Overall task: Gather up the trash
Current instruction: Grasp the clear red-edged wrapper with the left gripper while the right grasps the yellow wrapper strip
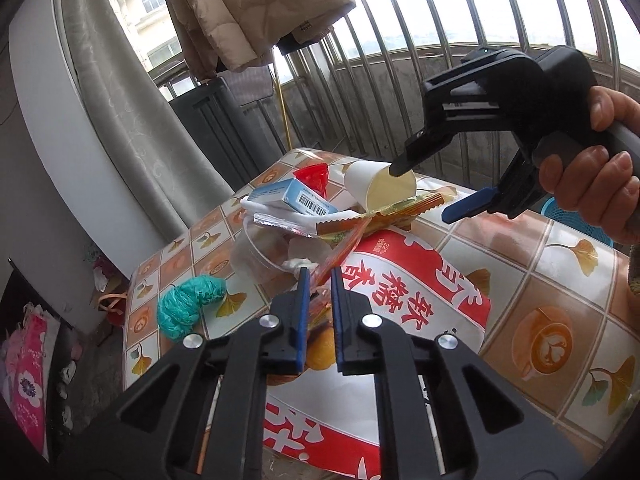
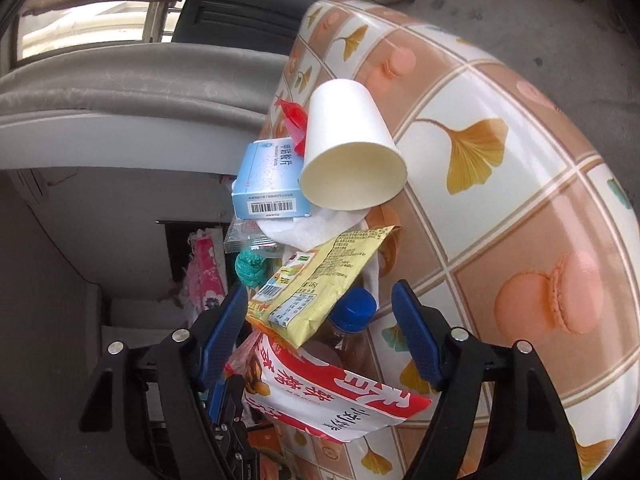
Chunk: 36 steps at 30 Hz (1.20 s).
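The right gripper (image 2: 320, 328), jaws spread, straddles the yellow sachet (image 2: 316, 280) and blue-capped bottle (image 2: 352, 320) lying lengthwise straight ahead on the table (image 2: 520, 184), while the left gripper (image 1: 319, 280), nearly shut, pinches an orange wrapper (image 1: 344, 248) beside the red-and-white bag (image 1: 412, 280).

Ahead of my tool: table (image 1: 560, 280) in ginkgo-and-macaron oilcloth. Beyond it, barred balcony railing (image 1: 460, 20), daylight coming through. Up-left, beige jacket (image 1: 248, 8) hanging; grey curtain (image 1: 120, 100) left.
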Each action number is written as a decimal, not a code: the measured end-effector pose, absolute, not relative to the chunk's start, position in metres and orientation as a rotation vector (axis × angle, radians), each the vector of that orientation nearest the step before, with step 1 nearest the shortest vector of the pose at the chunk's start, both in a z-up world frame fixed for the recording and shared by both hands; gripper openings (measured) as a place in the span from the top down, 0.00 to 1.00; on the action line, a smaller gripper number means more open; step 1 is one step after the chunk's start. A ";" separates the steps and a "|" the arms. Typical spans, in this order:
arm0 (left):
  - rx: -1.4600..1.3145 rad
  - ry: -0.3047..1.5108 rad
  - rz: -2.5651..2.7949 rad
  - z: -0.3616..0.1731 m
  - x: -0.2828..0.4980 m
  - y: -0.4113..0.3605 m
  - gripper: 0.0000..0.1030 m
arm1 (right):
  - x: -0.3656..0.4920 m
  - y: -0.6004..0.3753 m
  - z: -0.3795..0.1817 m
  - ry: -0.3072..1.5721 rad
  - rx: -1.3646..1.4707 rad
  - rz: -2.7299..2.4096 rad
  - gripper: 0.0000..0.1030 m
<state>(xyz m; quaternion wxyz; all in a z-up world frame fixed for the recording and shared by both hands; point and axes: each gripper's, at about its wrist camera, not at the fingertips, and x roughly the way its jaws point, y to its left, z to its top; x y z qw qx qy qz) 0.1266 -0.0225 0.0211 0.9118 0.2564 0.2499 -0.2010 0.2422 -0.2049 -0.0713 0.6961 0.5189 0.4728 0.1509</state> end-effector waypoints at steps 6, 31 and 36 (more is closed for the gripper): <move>0.538 0.500 -0.420 0.024 0.126 -0.022 0.97 | 0.245 -0.202 -0.087 1.088 1.265 0.396 0.56; 0.475 0.395 -0.345 0.066 0.105 0.006 1.00 | 0.218 -0.209 -0.092 1.049 1.535 0.520 0.85; 0.460 0.411 -0.357 0.060 0.107 0.003 1.00 | 0.222 -0.206 -0.103 1.094 1.560 0.459 0.56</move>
